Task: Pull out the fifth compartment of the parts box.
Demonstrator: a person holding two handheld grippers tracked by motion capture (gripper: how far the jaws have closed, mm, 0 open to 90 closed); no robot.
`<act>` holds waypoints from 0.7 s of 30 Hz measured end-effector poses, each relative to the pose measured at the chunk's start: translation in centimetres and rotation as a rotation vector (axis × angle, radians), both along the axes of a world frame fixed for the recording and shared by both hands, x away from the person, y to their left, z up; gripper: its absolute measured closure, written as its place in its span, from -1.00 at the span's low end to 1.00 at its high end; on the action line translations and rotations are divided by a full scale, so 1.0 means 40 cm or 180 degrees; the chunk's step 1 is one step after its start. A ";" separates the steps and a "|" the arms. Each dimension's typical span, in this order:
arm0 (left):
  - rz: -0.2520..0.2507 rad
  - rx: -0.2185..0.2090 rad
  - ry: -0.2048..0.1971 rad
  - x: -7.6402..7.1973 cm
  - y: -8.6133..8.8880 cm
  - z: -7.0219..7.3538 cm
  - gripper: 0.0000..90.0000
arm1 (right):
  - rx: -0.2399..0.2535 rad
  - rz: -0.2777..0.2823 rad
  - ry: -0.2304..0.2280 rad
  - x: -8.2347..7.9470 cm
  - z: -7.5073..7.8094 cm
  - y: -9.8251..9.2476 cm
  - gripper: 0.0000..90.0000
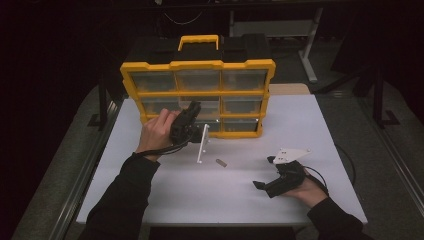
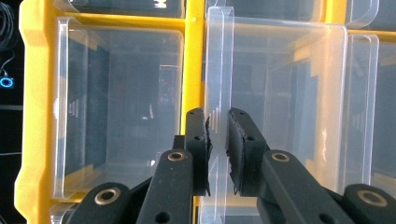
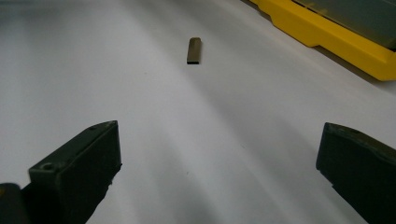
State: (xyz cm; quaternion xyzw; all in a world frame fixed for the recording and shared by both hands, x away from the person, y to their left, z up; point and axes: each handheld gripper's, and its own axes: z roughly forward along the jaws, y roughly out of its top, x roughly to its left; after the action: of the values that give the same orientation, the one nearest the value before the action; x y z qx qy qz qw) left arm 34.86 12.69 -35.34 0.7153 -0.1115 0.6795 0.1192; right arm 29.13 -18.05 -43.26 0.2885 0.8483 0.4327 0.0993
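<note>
Closest to the lens in the left gripper view are the left gripper's (image 2: 218,140) two black jaws, pinched on the front pull lip of a clear plastic drawer (image 2: 275,107). That drawer is in the middle row of the yellow organizer case (image 1: 197,92) and its front stands proud of the neighbouring drawer on the left, so it looks slid out a little. From the high view the left hand (image 1: 157,131) holds that gripper up against the case front, about mid-height.

The right gripper (image 1: 264,181) rests on the white table (image 1: 320,130) near the front right, jaws spread wide with nothing between them. In its own view it looks across the table at a small flat brownish piece (image 3: 194,50) lying on its own, well apart from the jaws and a bit short of the case's yellow bottom edge.
</note>
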 end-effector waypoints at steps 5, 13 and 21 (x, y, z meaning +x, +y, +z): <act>-0.0012 0.0006 -0.0006 -0.007 0.001 -0.002 0.76 | 0.0001 0.0000 0.0001 0.000 0.000 0.000 -1.00; -0.0009 -0.0002 -0.0013 -0.020 0.002 -0.003 0.75 | 0.0009 -0.0002 -0.0002 0.000 0.000 0.000 -1.00; -0.0011 -0.0016 -0.0020 -0.030 0.001 -0.004 0.75 | 0.0004 -0.0010 0.0004 0.000 0.000 0.000 -1.00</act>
State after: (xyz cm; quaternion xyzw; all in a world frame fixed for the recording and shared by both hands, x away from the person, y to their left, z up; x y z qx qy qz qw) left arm 33.64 12.72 -35.49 0.7127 -0.1113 0.6818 0.1218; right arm 29.14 -18.06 -43.26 0.2902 0.8476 0.4330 0.0993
